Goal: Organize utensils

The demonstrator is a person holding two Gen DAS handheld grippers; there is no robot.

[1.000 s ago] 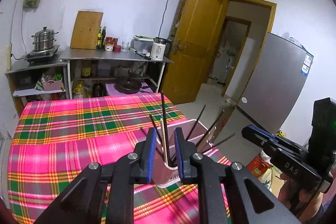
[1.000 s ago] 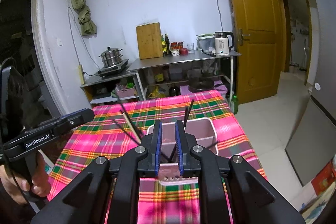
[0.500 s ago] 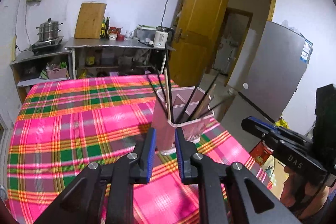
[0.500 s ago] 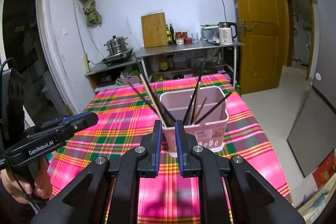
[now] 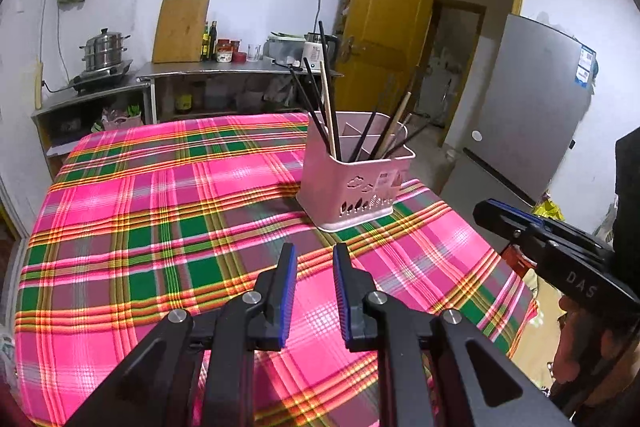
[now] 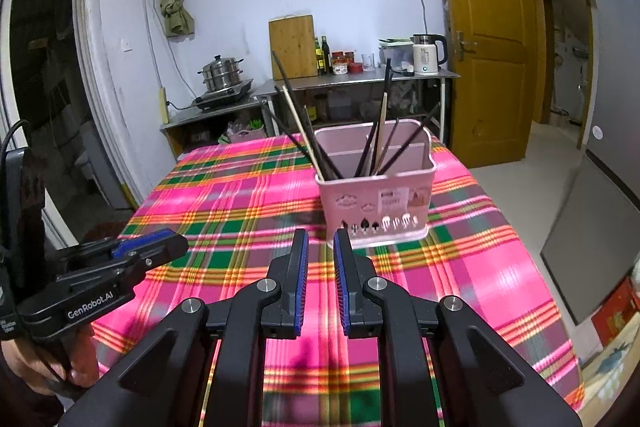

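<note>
A pink utensil holder [image 5: 352,183] stands upright on the plaid tablecloth [image 5: 160,219]; it also shows in the right wrist view [image 6: 376,199]. Several dark and wooden chopsticks [image 5: 328,115] stand in it, leaning in both directions [image 6: 376,139]. My left gripper [image 5: 314,263] is held above the cloth, short of the holder, with a narrow gap between its blue pads and nothing in it. My right gripper [image 6: 320,251] is also short of the holder, a narrow gap between its pads, empty. Each gripper shows in the other's view [image 6: 120,267] [image 5: 540,243].
The table's right edge [image 5: 500,267] drops to the floor beside a grey fridge [image 5: 532,115]. Behind the table stand a metal shelf [image 5: 224,71] with a kettle, jars and a cutting board, and a steamer pot [image 5: 104,47]. A wooden door [image 6: 488,39] stands open at the right.
Both grippers have pulled back and away from the holder, which was close between the fingers a second ago and now stands farther off on the cloth.
</note>
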